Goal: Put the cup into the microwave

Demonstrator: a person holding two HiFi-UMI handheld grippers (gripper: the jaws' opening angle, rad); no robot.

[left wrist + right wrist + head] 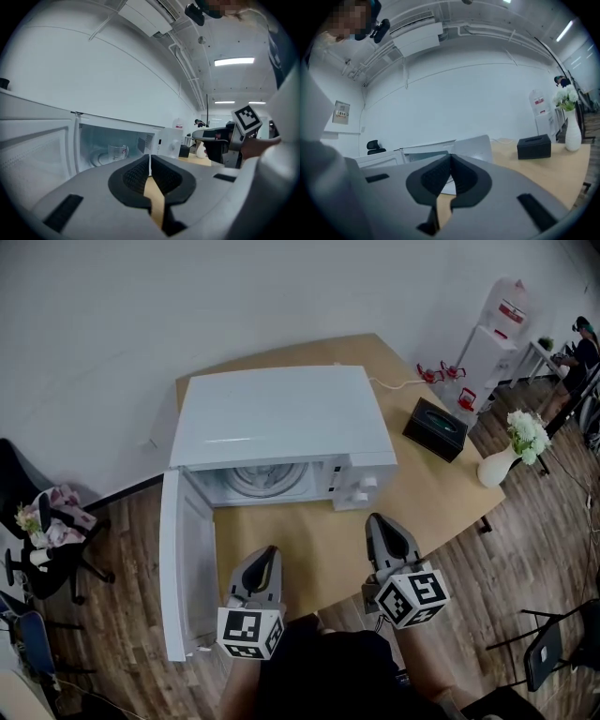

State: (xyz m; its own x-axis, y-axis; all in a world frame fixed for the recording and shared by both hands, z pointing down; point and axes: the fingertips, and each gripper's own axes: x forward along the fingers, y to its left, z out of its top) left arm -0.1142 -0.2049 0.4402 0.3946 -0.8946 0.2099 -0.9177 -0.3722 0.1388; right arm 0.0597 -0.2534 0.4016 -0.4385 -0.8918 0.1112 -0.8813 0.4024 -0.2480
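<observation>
A clear glass cup point(117, 152) stands on the turntable inside the white microwave point(281, 418). The microwave's door point(183, 559) hangs wide open to the left. In the head view the cup itself is hard to make out in the cavity. My left gripper point(265, 556) hovers over the wooden table point(319, 549) in front of the opening, its jaws point(150, 159) shut and empty. My right gripper point(382, 523) is held in front of the microwave's control panel, also shut with nothing in it point(450, 157).
A black tissue box point(435, 428) and a white vase of flowers point(511, 451) sit on the table's right side. A water dispenser point(492, 343) stands behind them. An office chair point(37, 540) with things on it stands left of the open door.
</observation>
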